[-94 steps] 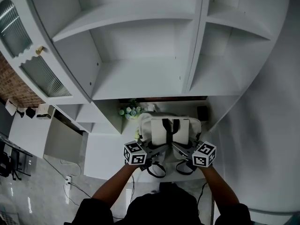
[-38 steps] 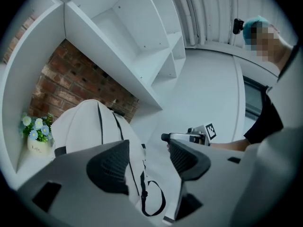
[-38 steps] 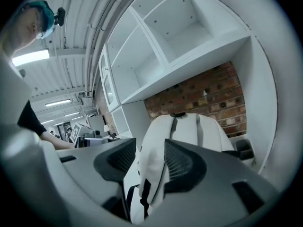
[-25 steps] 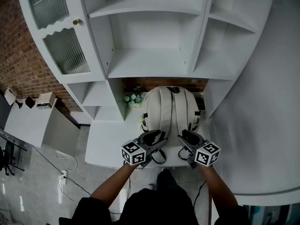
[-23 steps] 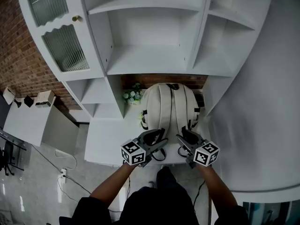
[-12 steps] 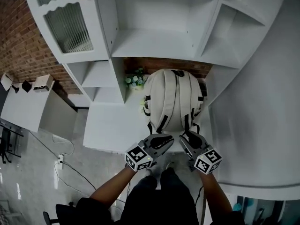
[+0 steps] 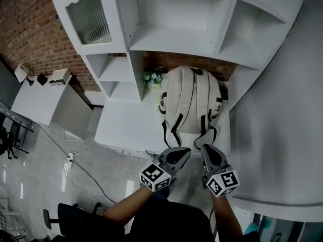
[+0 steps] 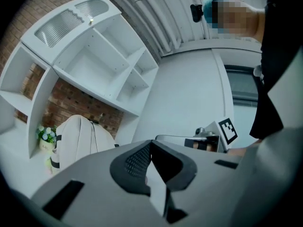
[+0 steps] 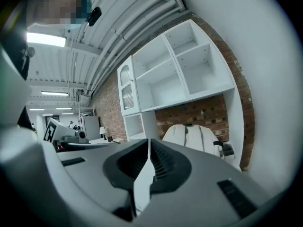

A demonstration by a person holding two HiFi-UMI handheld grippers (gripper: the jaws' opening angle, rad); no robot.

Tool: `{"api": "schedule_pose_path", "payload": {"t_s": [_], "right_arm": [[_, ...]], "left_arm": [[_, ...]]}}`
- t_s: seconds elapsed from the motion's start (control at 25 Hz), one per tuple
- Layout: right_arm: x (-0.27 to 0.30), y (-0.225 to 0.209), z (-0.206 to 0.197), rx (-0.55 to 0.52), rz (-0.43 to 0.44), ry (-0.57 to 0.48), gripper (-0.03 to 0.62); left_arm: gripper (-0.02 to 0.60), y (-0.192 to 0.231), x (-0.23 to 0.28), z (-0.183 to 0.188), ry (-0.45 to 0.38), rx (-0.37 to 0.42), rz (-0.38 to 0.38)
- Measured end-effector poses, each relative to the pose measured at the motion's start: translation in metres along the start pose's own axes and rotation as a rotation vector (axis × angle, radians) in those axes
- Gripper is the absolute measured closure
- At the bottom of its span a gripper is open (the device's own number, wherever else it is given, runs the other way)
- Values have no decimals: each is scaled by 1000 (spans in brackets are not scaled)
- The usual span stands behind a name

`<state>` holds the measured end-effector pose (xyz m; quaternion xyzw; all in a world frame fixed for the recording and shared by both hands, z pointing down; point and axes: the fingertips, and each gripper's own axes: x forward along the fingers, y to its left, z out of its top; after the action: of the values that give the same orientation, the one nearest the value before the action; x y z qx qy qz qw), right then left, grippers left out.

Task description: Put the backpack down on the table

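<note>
A white shelf unit (image 7: pixel 171 39) stands against a brick wall (image 7: pixel 30 29), and below it runs a white counter (image 7: pixel 126 130). The backpack (image 7: pixel 191 102) lies flat on this counter, strap side up. Its top handle is toward the bricks and its loose strap ends (image 7: pixel 169 130) reach the near edge. A small pot of flowers (image 7: pixel 153 78) sits just beside its far left corner.

By the look of it the task is as good as done: the bag rests on the counter with its whole weight and nothing holds it. What is left seems to be only taking the hands away.

The left gripper (image 7: pixel 184 152) hangs just off the near edge of the counter, apart from the bag. Its fingers (image 8: pixel 137 160) are pressed together with nothing between them. The right gripper (image 7: pixel 209 150) is just beside it, close to the strap ends but touching none of them as far as the head view shows. Its fingers (image 9: pixel 163 162) are closing and are almost together, and its own view shows only empty air in the thin slit between them.
</note>
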<state>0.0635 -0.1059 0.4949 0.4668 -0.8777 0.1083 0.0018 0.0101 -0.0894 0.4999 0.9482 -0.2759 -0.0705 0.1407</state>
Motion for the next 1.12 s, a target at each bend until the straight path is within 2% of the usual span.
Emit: {"api": "schedule_pose_path", "payload": {"t_s": [0.12,0.24,0.44,0.56,0.64,0.84,1.12], "right_arm": [[-28,7,-9,-13,16,11,569],[-56,13,-18,-36,-12,33,569],[-107,24,-31,-77,-75,43,569],[-138,30,-34,-96,-113,35,571],[-158,36,-41,-80,-121,36,572],[-200,45,-66,-66,-144,48,577],[-230,49,-79,-97,-171,75,577]], "left_arm": [[565,-28,2,-8,-5,-6,70],[565,-52,-2,-10,-22,32,181],[565,-102,-12,-19,-35,150,326],[565,-128,-21,-28,3,225,420],[565,-145,-28,-38,29,243,464],[565,-184,-41,-74,40,231,507],[565,-210,-40,-92,30,233,494]]}}
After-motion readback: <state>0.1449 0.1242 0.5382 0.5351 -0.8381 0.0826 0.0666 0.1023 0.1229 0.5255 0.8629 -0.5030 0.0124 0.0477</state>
